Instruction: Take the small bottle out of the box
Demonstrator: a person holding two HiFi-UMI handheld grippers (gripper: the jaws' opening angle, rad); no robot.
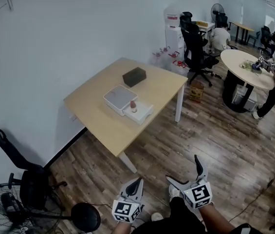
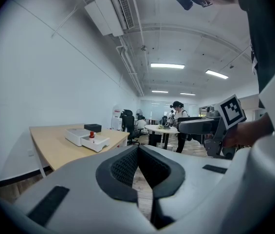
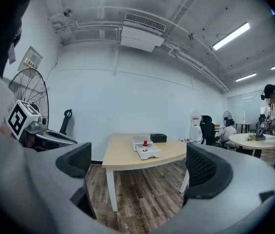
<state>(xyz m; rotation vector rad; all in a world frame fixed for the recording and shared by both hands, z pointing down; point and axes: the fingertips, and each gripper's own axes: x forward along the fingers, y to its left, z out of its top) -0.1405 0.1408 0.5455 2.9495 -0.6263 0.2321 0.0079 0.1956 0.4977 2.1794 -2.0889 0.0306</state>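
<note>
Head view: the small bottle (image 1: 133,106) stands upright in the open box (image 1: 119,96) on the worktop (image 1: 98,120), well ahead of left gripper (image 1: 137,183) and right gripper (image 1: 182,168). Left gripper view: jaws together, bottle off left. Right gripper view: jaws wide apart, bottle framed dead ahead.

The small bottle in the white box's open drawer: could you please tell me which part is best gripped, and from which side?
Probably its upper part, coming down from above. The small bottle stands upright in the pulled-out drawer of the white box. The drawer's low walls ring its base, while its top stands free above them, with nothing overhead.
</note>
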